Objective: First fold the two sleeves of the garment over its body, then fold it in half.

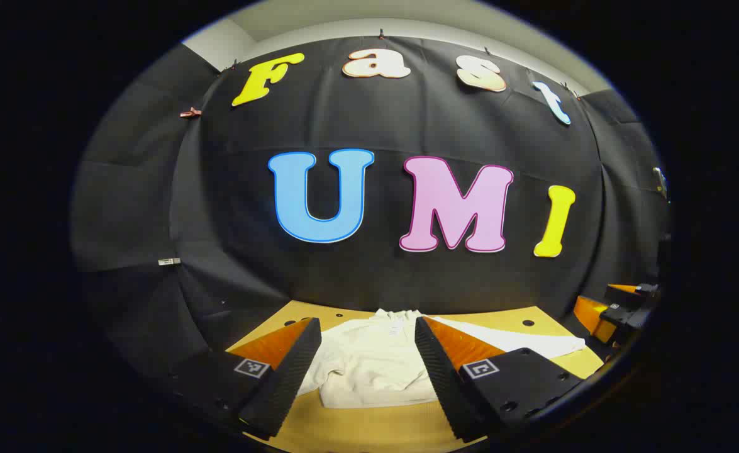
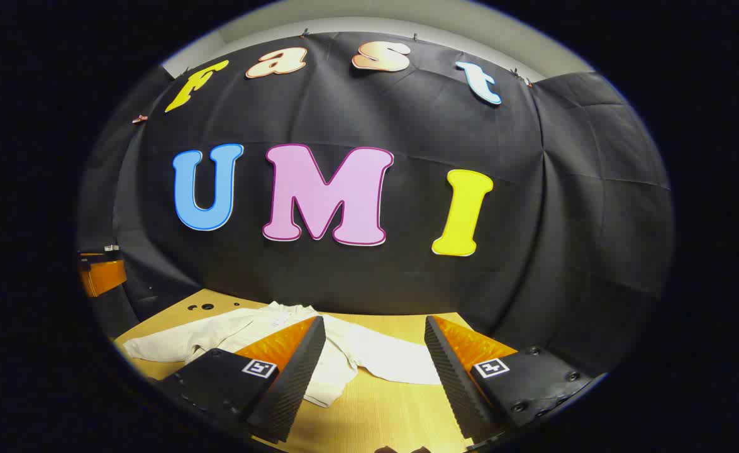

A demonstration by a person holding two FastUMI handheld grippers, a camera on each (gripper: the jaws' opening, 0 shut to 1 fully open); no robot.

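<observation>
Both grippers, left gripper [image 1: 367, 371] and right gripper [image 2: 374, 371], are hovering spread wide, gripping nothing. One cream long-sleeved top [image 1: 369, 362] is lying flat on the bench [image 1: 369, 428], collar toward the far edge, both sleeves [image 2: 394, 360] spreading outward.

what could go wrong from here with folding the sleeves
Both tongs, left and right, hang open above the table with nothing held. The white garment lies rumpled, so a pinch might catch body fabric along with a sleeve. The right sleeve is thin and flat on the wood, so the tongs may slip off it or scrape the table.
</observation>
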